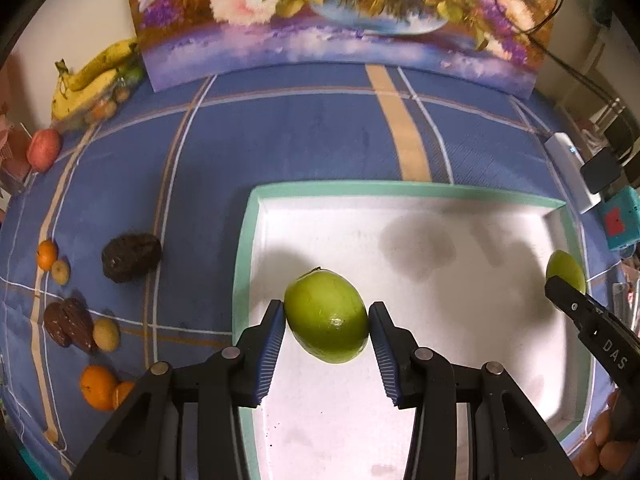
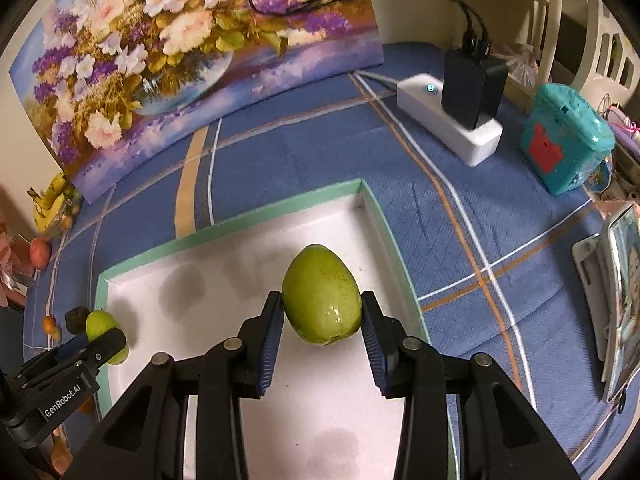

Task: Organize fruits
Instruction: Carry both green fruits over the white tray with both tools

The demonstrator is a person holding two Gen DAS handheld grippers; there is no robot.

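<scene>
both the left gripper [image 1: 327,314] and right gripper [image 2: 322,310] point steeply down, jaws clamped on loads.

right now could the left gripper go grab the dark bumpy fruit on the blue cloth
Probably not yet: the left gripper is shut on a green oval fruit over the white tray. The dark bumpy fruit lies in the open on the blue cloth, nothing crowding it.

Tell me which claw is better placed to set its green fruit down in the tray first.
Either, barely: the left claw and right claw each clamp a green fruit over the tray. Probably the right, whose fruit hangs nearer the far corner, leaving the middle free.
</scene>
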